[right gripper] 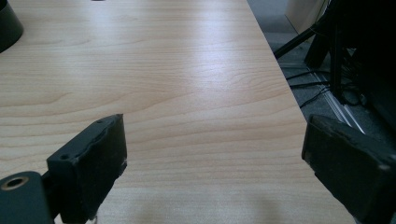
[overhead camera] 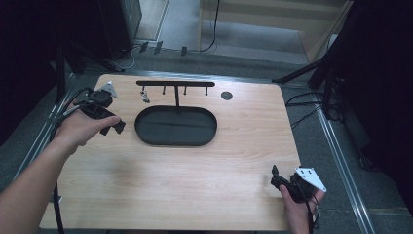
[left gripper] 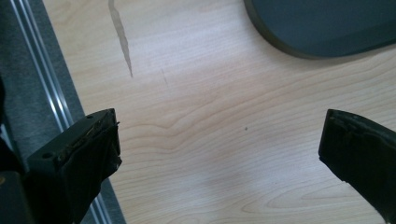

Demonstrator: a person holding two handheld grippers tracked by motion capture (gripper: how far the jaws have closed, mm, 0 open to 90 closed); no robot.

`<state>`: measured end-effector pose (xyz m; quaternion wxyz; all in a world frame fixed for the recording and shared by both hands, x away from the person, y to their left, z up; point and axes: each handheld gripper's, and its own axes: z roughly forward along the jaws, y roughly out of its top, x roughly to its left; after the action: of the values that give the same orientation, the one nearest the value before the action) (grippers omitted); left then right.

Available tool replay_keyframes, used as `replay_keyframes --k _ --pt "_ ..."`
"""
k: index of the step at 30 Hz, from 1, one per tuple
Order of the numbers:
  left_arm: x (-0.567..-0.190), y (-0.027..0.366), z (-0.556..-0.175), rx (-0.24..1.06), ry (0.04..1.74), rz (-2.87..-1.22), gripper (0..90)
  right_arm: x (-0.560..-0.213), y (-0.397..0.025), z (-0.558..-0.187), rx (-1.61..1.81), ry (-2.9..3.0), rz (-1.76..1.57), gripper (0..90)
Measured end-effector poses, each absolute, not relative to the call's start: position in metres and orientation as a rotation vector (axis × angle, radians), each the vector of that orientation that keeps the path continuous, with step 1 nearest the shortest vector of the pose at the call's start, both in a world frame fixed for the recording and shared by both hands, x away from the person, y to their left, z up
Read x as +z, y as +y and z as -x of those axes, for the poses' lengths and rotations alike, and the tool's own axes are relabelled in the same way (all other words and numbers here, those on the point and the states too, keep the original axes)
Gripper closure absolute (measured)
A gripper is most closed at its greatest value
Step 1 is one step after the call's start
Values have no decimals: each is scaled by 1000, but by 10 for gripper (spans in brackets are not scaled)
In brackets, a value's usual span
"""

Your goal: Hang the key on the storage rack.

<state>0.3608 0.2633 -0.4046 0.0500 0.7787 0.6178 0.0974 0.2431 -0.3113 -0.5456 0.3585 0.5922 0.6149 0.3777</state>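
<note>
A black oval tray point(overhead camera: 146, 136) lies at the middle back of the wooden table point(overhead camera: 195, 165). From it rises a black T-shaped rack point(overhead camera: 176, 84) with several hooks. A small metal piece point(overhead camera: 144, 95) hangs from the leftmost hook. My left gripper point(overhead camera: 113, 128) is just left of the tray, held in a hand, and it is open with nothing between its jaws point(left gripper: 219, 128). The tray's edge point(left gripper: 299, 51) shows beyond those jaws. My right gripper point(overhead camera: 274, 176) sits near the table's front right corner, open and empty point(right gripper: 212, 135) above bare wood.
A round black cable hole point(overhead camera: 226, 95) is set in the table behind the tray on the right. Metal rails point(overhead camera: 341, 151) run along both sides of the table. Black stands and cables point(overhead camera: 321, 83) crowd the floor at the right.
</note>
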Motion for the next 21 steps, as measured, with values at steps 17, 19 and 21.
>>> replay_keyframes --k 17,19,21 --pt "-468 288 -312 300 1963 -2230 0 -546 -311 -242 974 1576 -1538 62" --pt "-476 288 -305 327 1969 -2216 0 -546 -311 -242 973 1577 -1535 62" --pt "-484 287 -294 358 1958 -2212 0 -546 -311 -242 973 1570 -1538 62"
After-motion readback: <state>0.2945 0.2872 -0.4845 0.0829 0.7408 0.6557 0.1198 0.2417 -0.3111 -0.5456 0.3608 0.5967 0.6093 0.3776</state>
